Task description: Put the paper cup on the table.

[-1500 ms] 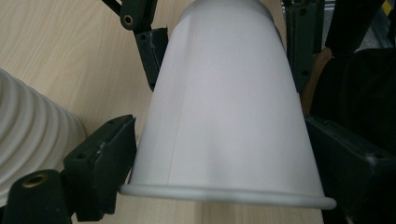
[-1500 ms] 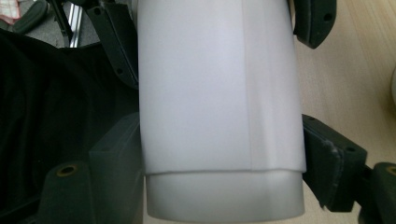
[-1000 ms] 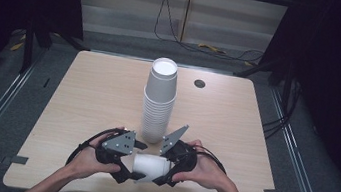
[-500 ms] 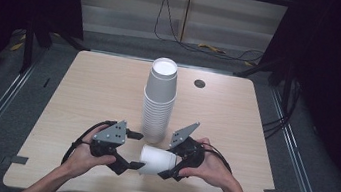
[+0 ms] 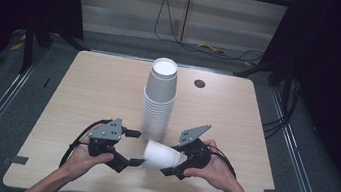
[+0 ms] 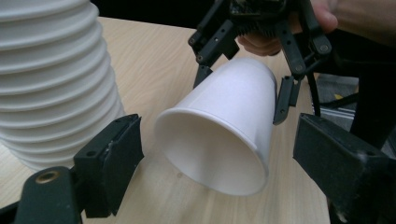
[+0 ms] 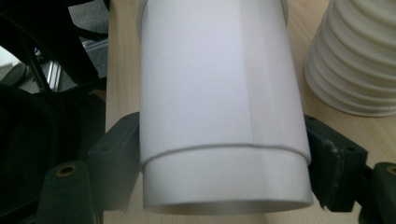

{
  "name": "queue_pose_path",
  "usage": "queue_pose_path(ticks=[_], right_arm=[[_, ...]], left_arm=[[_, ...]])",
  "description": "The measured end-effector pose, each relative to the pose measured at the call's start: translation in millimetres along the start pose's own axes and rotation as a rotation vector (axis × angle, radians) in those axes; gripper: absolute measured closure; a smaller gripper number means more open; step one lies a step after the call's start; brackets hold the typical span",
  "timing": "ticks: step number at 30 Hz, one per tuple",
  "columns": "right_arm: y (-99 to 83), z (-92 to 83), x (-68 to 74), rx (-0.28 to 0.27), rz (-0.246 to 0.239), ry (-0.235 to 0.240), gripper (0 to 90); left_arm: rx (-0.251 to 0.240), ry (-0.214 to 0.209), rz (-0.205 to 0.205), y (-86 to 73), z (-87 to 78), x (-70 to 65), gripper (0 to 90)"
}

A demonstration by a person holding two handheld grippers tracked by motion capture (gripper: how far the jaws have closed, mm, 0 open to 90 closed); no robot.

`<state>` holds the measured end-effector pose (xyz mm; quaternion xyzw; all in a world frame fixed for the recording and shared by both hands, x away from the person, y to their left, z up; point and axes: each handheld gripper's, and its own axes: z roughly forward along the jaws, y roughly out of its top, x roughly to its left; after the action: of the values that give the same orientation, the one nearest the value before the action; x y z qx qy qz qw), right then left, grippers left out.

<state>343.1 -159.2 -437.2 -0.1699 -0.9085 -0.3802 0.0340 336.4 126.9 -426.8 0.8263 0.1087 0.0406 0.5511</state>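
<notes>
Wooden tabletop (image 5: 88,89): right gripper (image 5: 176,163) clamps paper cup (image 5: 161,156), axis level, mouth toward 9 o'clock; left gripper (image 5: 137,148) open just beside; cup stack (image 5: 159,99) at 12.

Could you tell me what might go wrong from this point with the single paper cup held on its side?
The right gripper clamps the thin cup near its base; squeezing harder could crush the wall. The left gripper, jaws open around the cup's rim, might dent the rim if it closes off-centre. The cup stack stands tall just behind both grippers, so a stray nudge could topple it.
</notes>
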Motion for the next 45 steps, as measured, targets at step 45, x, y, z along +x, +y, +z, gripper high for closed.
queue_pose_path(ticks=[45], right_arm=[[-10.3, 4.0, 1.9, -0.447, 0.018, 0.137, 22.4]], left_arm=[[-0.089, -0.028, -0.063, -0.3, -9.0, 0.0, 15.2]])
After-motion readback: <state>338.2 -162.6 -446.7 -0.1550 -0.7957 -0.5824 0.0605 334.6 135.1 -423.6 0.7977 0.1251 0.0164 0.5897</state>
